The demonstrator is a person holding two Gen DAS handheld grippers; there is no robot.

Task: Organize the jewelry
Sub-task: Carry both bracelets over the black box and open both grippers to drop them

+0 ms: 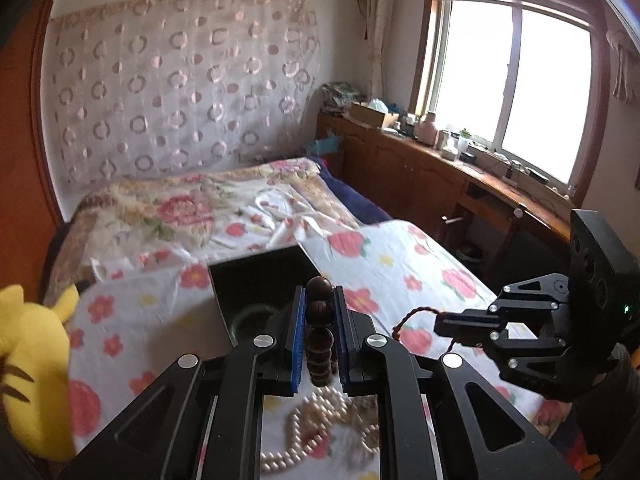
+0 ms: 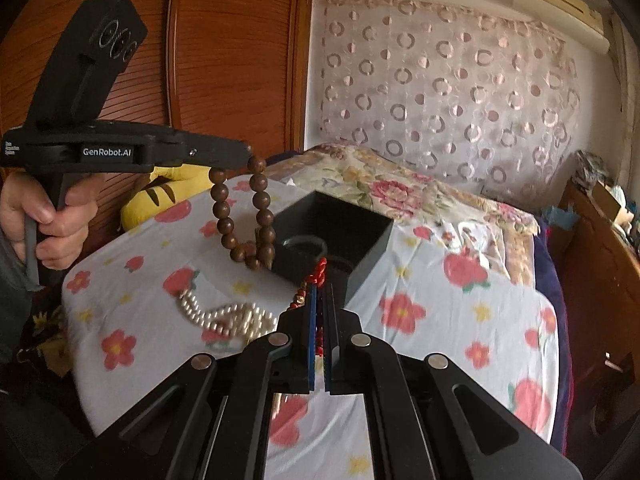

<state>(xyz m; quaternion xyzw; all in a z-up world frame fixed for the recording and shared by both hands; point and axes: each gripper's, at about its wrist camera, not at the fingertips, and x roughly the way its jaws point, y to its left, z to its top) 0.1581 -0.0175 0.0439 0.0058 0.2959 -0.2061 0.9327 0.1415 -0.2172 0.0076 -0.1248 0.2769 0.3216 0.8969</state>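
Note:
My left gripper (image 1: pixel 319 300) is shut on a brown wooden bead bracelet (image 1: pixel 320 336). In the right wrist view the left gripper (image 2: pixel 244 156) holds that bracelet (image 2: pixel 244 220) hanging in a loop above the bed, just left of an open black box (image 2: pixel 340 224). My right gripper (image 2: pixel 321 292) is shut on a red braided cord bracelet (image 2: pixel 318 274), close to the box's near edge. The right gripper (image 1: pixel 444 326) and the red cord (image 1: pixel 412 318) also show in the left wrist view. A pearl necklace (image 2: pixel 228 318) lies coiled on the floral sheet. A dark ring-shaped bangle (image 2: pixel 306 245) lies inside the box.
A yellow plush toy (image 1: pixel 32 364) lies at the bed's left edge. The floral sheet (image 2: pixel 440 312) covers the bed, with a quilt (image 1: pixel 172 204) behind the box. A wooden cabinet with clutter (image 1: pixel 440 152) runs under the window on the right. A wooden wardrobe (image 2: pixel 232 56) stands at the left.

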